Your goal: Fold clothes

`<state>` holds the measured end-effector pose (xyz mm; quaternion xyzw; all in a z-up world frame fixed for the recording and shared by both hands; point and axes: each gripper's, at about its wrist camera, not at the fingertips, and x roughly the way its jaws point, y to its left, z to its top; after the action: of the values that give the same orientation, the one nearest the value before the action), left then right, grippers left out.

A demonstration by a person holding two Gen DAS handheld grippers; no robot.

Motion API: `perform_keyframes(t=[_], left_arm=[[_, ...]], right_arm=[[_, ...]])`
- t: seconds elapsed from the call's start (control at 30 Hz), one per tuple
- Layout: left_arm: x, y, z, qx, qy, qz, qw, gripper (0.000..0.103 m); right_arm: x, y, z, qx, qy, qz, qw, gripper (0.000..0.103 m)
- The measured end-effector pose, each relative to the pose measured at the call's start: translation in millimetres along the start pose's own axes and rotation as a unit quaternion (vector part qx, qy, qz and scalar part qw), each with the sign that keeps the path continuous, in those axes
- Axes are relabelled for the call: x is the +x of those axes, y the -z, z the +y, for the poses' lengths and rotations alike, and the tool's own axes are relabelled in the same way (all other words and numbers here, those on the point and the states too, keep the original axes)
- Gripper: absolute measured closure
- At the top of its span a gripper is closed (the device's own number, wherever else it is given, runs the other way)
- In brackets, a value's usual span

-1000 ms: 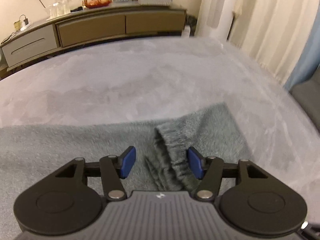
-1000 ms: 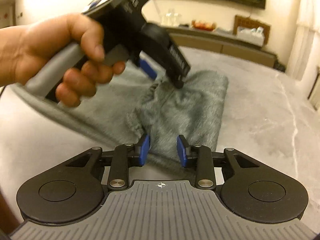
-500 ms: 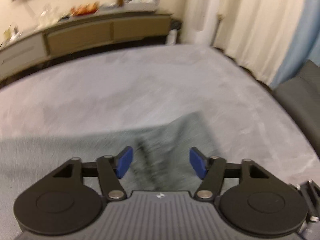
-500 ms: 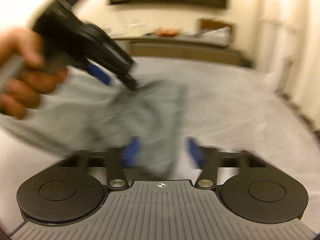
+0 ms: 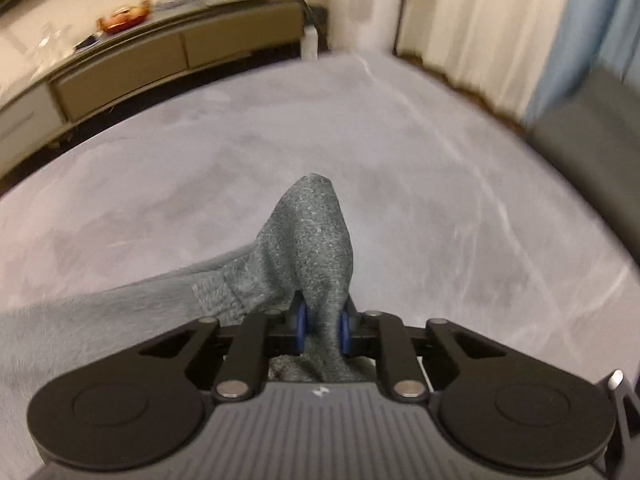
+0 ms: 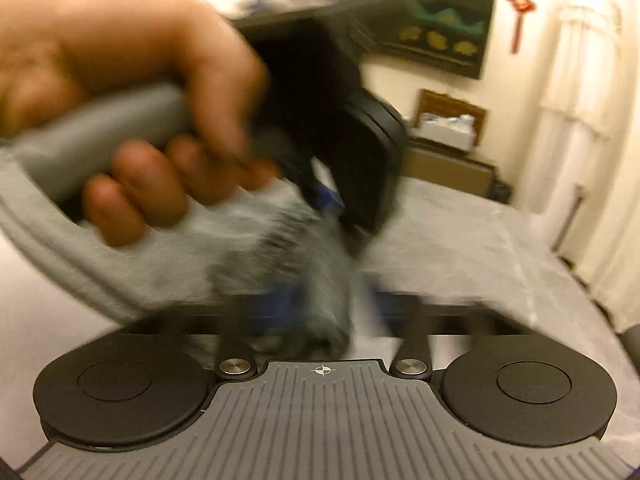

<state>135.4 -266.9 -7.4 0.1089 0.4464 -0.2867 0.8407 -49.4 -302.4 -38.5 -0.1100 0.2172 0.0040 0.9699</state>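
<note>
A grey fleece garment [image 5: 308, 240] lies on a grey bed cover [image 5: 400, 152]. My left gripper [image 5: 323, 326] is shut on a bunched fold of it and lifts it off the cover, the rest trailing down to the left. In the right wrist view the left gripper [image 6: 332, 196] and the hand holding it fill the upper left, close in front. The garment [image 6: 256, 248] hangs there, badly blurred. My right gripper [image 6: 332, 308] is blurred with grey cloth between its blue pads; the jaws look partly apart, and whether they grip cannot be told.
A long low sideboard [image 5: 168, 52] with small items on top stands by the far wall. Cream curtains [image 5: 480, 20] hang at the right, with a dark sofa edge [image 5: 592, 152] beside the bed. A framed picture [image 6: 436, 20] hangs on the wall.
My left gripper has shut on the garment's cuff end and lifted it. Both grippers have come close together, and the garment is bunched up between them.
</note>
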Motion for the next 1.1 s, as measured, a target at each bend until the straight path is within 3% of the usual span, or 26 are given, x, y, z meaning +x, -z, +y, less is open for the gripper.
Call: perform_keyframes(t=[0.07, 0.1, 0.13, 0.17, 0.2, 0.33, 0.5, 0.57, 0.6, 0.7, 0.8, 0.97, 1.1], left_arm=[[-20, 1, 25, -0.030, 0.025, -0.017, 0.9991, 0.088], [-30, 3, 37, -0.044, 0.036, -0.025, 0.9981, 0.088], [-39, 6, 50, -0.056, 0.041, -0.031, 0.9971, 0.088], [-44, 11, 66, -0.070, 0.042, -0.035, 0.9961, 0.087], [-50, 16, 82, -0.083, 0.043, -0.038, 0.9949, 0.087], [-51, 50, 150, -0.148, 0.029, -0.023, 0.9883, 0.083], [-36, 79, 195, -0.191, 0.011, -0.008, 0.9815, 0.066], [-34, 80, 202, -0.197, 0.013, -0.016, 0.9801, 0.059], [-32, 80, 203, -0.197, 0.012, -0.017, 0.9803, 0.053], [-26, 76, 204, -0.188, 0.008, -0.022, 0.9819, 0.050], [-16, 71, 201, -0.170, 0.002, -0.028, 0.9851, 0.059], [-2, 63, 198, -0.142, -0.008, -0.038, 0.9892, 0.059], [-37, 83, 205, -0.152, 0.001, -0.071, 0.9858, 0.058]], right_arm=[[7, -3, 12, -0.008, -0.021, 0.014, 1.000, 0.013], [10, -6, 20, -0.015, -0.034, 0.021, 0.999, 0.032], [12, -8, 29, -0.023, -0.046, 0.025, 0.998, 0.070], [15, -11, 38, -0.031, -0.058, 0.029, 0.997, 0.087], [14, -13, 48, -0.049, -0.059, 0.021, 0.997, 0.089], [13, -11, 105, -0.180, -0.041, -0.014, 0.983, 0.089], [31, 2, 164, -0.312, -0.035, -0.024, 0.949, 0.084], [34, -1, 167, -0.301, -0.052, -0.014, 0.952, 0.074], [35, -3, 166, -0.291, -0.062, -0.008, 0.955, 0.062], [37, -9, 165, -0.258, -0.091, 0.009, 0.962, 0.061], [39, -15, 164, -0.225, -0.121, 0.025, 0.967, 0.061], [46, -23, 150, -0.162, -0.144, 0.053, 0.975, 0.062], [54, -28, 131, -0.105, -0.144, 0.076, 0.981, 0.059]])
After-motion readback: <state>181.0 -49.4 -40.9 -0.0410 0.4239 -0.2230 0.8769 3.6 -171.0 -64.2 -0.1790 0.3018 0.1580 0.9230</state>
